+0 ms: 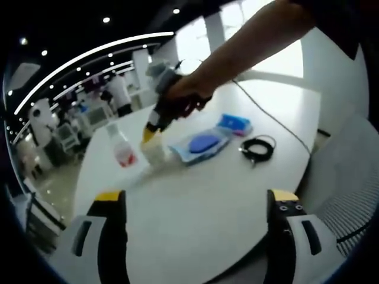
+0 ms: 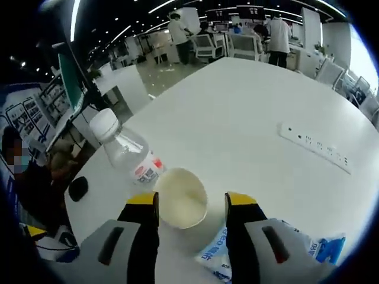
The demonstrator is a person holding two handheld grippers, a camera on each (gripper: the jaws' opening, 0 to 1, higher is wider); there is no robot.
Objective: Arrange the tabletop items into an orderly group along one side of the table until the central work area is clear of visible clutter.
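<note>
White paper cup (image 2: pixel 180 198) stood upright on the bench (image 2: pixel 249 106), rim up, sitting right btwn the right tool's (image 2: pixel 192 207) yellow-tipped jaws. Jaws were spread wider than the cup, w/ a gap on the one side at least; can't tell if the other jaw touched the wall. So right tool open, not yet clamped. Cup lay dead ahead of that tool, its long axis vertical, so closing the jaws would likely be all the grab needed.

Clear plastic bottle (image 2: pixel 127 151) w/ red label stood just beside the cup, on its far-left side in the right gripper view; close enough to get nudged.

In the left gripper view the left tool (image 1: pixel 195 204) hung open & empty, well back from the items. Right tool (image 1: pixel 155 127) was by far the nearer to the cup (image 1: pixel 155 152). Blue wipes pack (image 1: pixel 201 144), smaller blue packet (image 1: pixel 234 123) & coiled black cable (image 1: pixel 257 148) lay beyond, mid-bench.
</note>
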